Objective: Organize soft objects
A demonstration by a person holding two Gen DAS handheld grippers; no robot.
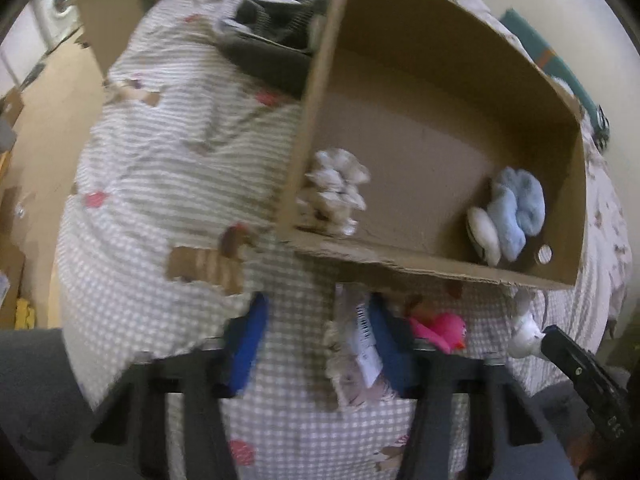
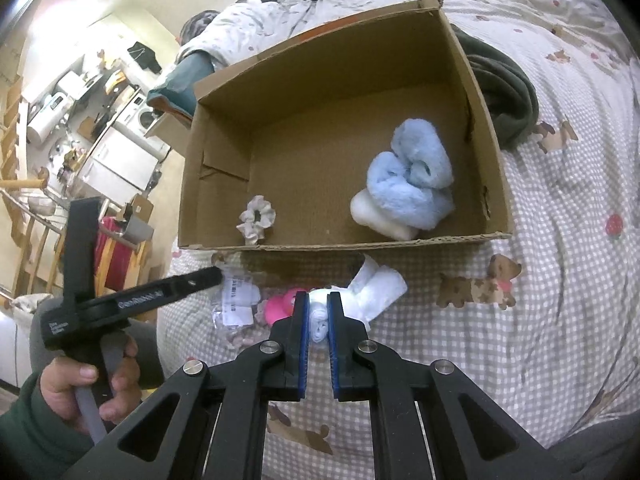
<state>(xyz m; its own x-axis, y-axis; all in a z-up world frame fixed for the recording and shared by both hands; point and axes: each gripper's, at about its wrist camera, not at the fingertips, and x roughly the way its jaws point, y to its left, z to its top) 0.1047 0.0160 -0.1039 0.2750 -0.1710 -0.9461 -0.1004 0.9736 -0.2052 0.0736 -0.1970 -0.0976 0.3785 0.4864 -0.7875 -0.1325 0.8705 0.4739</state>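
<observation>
A cardboard box [image 2: 496,176] lies open on the checked bedspread [image 2: 560,280]; it also shows in the left wrist view [image 1: 316,92]. Inside lie a blue and white fluffy bundle [image 2: 412,176] [image 1: 512,212] and a white scrunchie [image 2: 256,218] [image 1: 338,188]. My right gripper [image 2: 318,312] is shut on a white rolled cloth [image 2: 376,286] in front of the box; the cloth shows in the left wrist view [image 1: 524,328]. My left gripper [image 1: 316,336] is open above the bedspread, with a packaged item with a barcode label [image 1: 362,344] at its right finger. A pink soft toy [image 1: 444,330] [image 2: 280,306] lies beside it.
A dark grey garment [image 2: 512,96] lies behind the box, also in the left wrist view [image 1: 276,40]. A second cardboard box [image 1: 108,24] stands by the bed's far side. Kitchen appliances and a washing machine [image 2: 144,118] stand at the left.
</observation>
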